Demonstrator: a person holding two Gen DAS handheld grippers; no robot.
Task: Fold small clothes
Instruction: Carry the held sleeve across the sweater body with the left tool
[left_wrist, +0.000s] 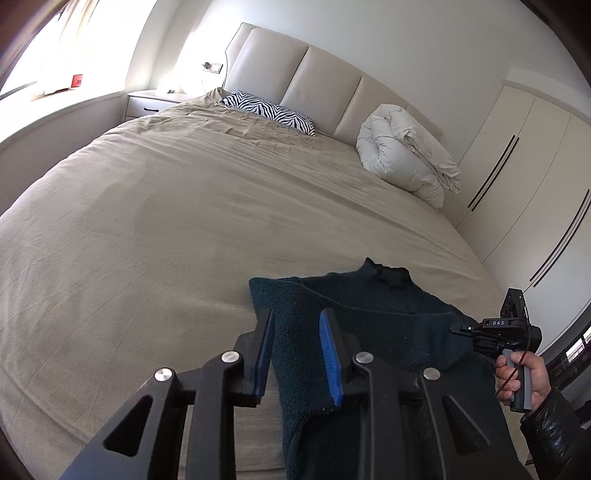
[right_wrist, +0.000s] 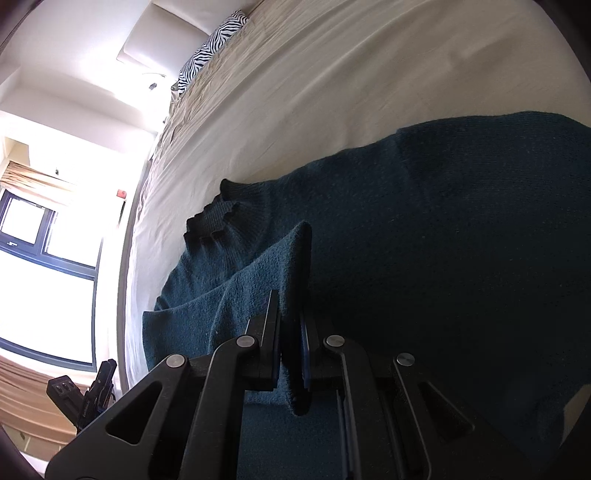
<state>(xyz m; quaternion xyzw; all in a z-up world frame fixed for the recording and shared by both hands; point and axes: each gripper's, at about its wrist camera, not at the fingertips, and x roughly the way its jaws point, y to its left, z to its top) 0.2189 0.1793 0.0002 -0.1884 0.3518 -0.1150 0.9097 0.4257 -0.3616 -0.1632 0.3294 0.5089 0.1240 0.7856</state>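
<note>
A dark teal knit sweater (left_wrist: 373, 332) lies on the beige bedsheet (left_wrist: 166, 229) at the bed's near edge, its collar pointing to 12 o'clock in the left wrist view. The left gripper (left_wrist: 295, 326) hovers over the sweater's left side with its blue-padded jaws apart and nothing between them. The right gripper (right_wrist: 290, 314), at 3 o'clock in that view, has its jaws pinched together on a raised fold of the sweater's sleeve (right_wrist: 266, 269); a zebra-print pillow (left_wrist: 269, 110) lies at 12 o'clock.
</note>
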